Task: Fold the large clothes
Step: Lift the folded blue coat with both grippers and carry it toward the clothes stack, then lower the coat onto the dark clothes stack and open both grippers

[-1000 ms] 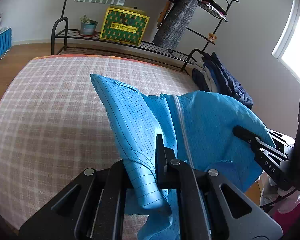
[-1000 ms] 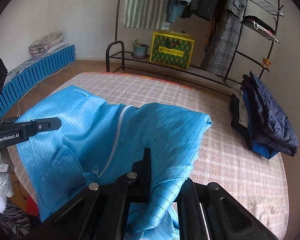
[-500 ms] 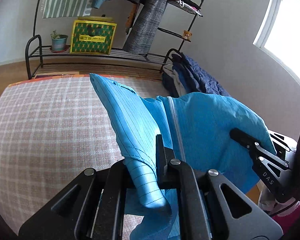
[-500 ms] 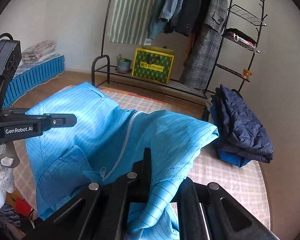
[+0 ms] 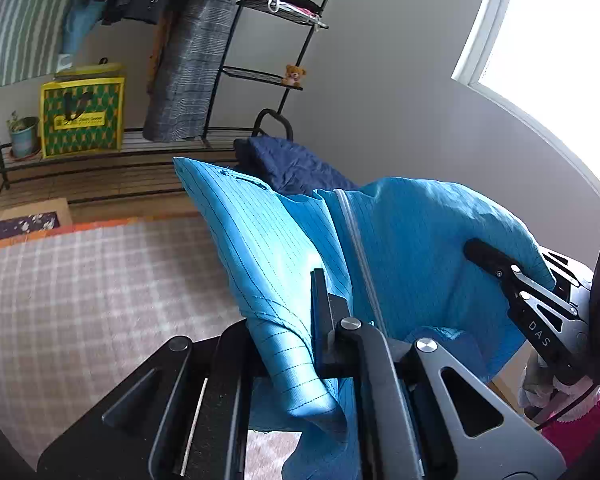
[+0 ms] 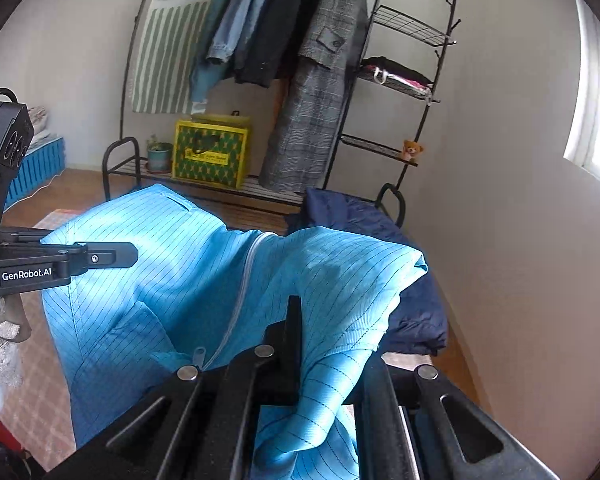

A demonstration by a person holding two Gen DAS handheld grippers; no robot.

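A large bright blue pinstriped garment point(image 5: 404, 240) with a white zipper hangs in the air between my two grippers, above the checked bed cover point(image 5: 80, 300). My left gripper point(image 5: 300, 320) is shut on one folded edge of it. My right gripper point(image 6: 324, 344) is shut on the other edge; the garment point(image 6: 188, 280) spreads to the left in the right wrist view. The right gripper also shows at the right of the left wrist view point(image 5: 516, 280). The left gripper shows at the left of the right wrist view point(image 6: 80, 258).
A stack of folded dark blue clothes point(image 6: 356, 216) lies at the far side of the bed by the wall. Behind stands a black clothes rack point(image 6: 400, 80) with hanging coats, a yellow-green box point(image 6: 210, 152) and a potted plant point(image 6: 158, 156). A window point(image 5: 560, 60) is on the right.
Both grippers have risen and tilted upward with the garment still held; the bed has dropped lower in view and the rack and wall fill more of it.
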